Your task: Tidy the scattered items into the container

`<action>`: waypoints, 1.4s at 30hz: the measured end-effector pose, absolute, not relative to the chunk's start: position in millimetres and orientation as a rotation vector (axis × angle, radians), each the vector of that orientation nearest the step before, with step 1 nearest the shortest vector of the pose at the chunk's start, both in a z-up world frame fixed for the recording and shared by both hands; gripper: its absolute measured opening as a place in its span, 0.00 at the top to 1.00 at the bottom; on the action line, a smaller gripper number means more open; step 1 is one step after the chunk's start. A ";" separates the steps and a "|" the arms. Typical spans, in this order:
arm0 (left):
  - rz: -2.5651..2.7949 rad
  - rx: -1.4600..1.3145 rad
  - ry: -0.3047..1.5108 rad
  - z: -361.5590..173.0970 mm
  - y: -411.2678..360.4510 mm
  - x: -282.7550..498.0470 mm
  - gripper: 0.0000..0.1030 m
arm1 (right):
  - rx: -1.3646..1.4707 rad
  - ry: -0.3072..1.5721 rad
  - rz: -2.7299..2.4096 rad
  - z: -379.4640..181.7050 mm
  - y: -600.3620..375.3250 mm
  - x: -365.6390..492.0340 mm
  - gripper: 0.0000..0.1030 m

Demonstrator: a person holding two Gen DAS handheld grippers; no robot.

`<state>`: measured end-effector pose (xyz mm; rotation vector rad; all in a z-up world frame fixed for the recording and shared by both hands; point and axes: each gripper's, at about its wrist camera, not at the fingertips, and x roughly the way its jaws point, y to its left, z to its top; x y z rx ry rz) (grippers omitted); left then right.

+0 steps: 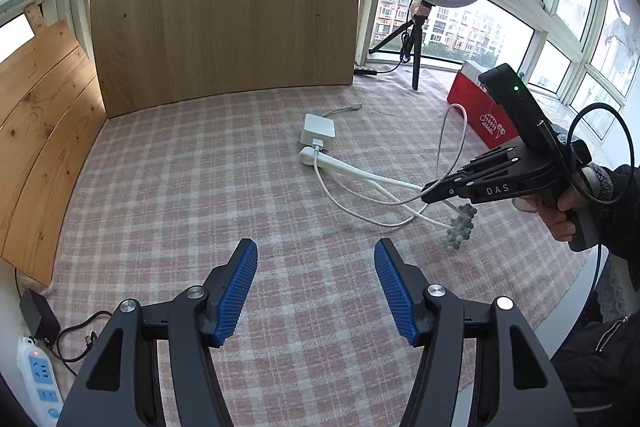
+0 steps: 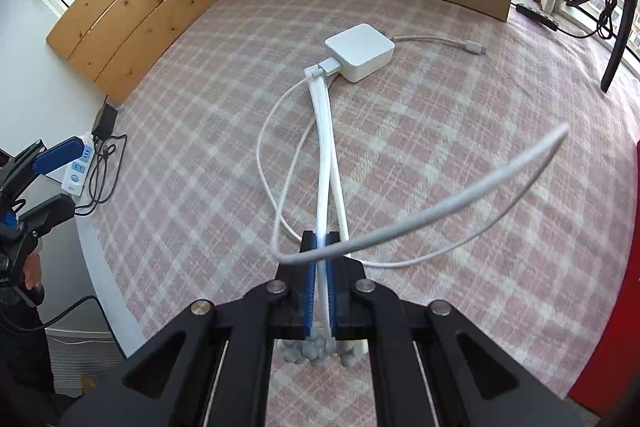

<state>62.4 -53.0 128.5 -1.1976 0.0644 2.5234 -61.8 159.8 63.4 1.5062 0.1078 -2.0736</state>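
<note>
Right gripper [image 2: 323,267] clamped tight on a white handle [image 2: 325,147] of what looks like a massager, grey knobby head [image 1: 460,225] tucked under the jaws and mostly hidden. White charging cable [image 2: 440,203] looped over the gripper, one stretch blurred. White power adapter [image 2: 359,51] sitting mid-tabletop [image 2: 480,131] at the handle's far end. Left gripper [image 1: 316,291] spread wide, holding nothing, hovering near the front edge. Red container [image 1: 476,111] at the right edge, partly cut off behind the right gripper.
</note>
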 end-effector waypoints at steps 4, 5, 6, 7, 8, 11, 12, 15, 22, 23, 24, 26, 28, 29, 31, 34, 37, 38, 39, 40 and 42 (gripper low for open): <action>2.474 -1.225 0.066 116.8 -40.0 63.7 0.43 | 1.501 0.099 -2.104 63.9 167.7 -51.4 0.95; 2.458 -1.231 0.070 113.9 -35.3 62.0 0.43 | 1.500 0.094 -2.104 65.4 169.9 -47.8 0.95; 2.441 -1.233 0.072 111.9 -30.5 59.0 0.43 | 1.500 0.094 -2.107 66.3 172.7 -43.8 0.95; 2.423 -1.233 0.074 109.8 -25.3 53.2 0.43 | 1.500 0.096 -2.111 67.0 175.8 -39.8 0.95; 2.408 -1.231 0.076 108.0 -19.3 45.7 0.43 | 1.500 0.094 -2.115 67.7 178.9 -36.9 0.95; 2.356 -1.245 0.080 99.1 -0.6 12.3 0.43 | 1.507 0.065 -2.128 56.9 177.6 -31.8 0.94; 2.338 -1.254 0.082 94.7 6.1 -0.9 0.43 | 1.506 0.060 -2.135 55.7 176.9 -31.6 0.94; 2.286 -1.323 0.090 75.4 26.9 -38.9 0.46 | 1.496 0.054 -2.149 55.4 173.8 -32.1 0.94; 2.166 -1.430 0.177 39.6 59.9 -61.4 0.83 | 1.478 0.023 -2.180 50.4 180.3 -17.1 0.94; 2.167 -1.429 0.181 39.3 60.3 -61.9 0.87 | 1.481 0.016 -2.183 50.1 185.1 -13.4 0.94; 2.165 -1.425 0.167 40.0 58.6 -63.2 0.87 | 1.483 0.008 -2.187 49.8 189.9 -9.8 0.94; 2.191 -1.411 0.162 44.6 53.6 -65.5 1.00 | 1.488 -0.006 -2.196 51.9 201.1 -0.1 0.94; 2.233 -1.401 0.168 51.1 46.5 -70.0 1.00 | 1.492 -0.025 -2.205 56.7 212.5 9.1 0.94; 2.254 -1.398 0.169 54.0 42.9 -73.2 1.00 | 1.493 -0.041 -2.206 57.1 215.7 9.8 0.94; 2.289 -1.396 0.165 58.1 36.6 -81.1 1.00 | 1.492 -0.063 -2.212 59.3 221.3 11.1 0.94; 2.295 -1.372 0.147 66.7 35.2 -85.6 1.00 | 1.484 -0.068 -2.235 64.9 225.1 13.4 0.94; 2.300 -1.330 0.178 74.7 46.2 -85.3 0.77 | 1.484 -0.068 -2.245 66.3 225.4 15.4 0.94; 2.295 -1.330 0.193 74.2 51.5 -87.4 0.74 | 1.486 -0.066 -2.243 66.6 224.4 16.6 0.94; 2.287 -1.333 0.203 72.5 57.1 -90.2 0.75 | 1.485 -0.060 -2.244 66.8 222.8 18.4 0.94; 2.278 -1.335 0.213 70.5 63.0 -92.8 0.76 | 1.485 -0.058 -2.244 66.9 221.8 20.3 0.94; 2.267 -1.344 0.259 64.2 75.9 -97.0 0.76 | 1.484 -0.061 -2.244 67.1 220.4 24.2 0.94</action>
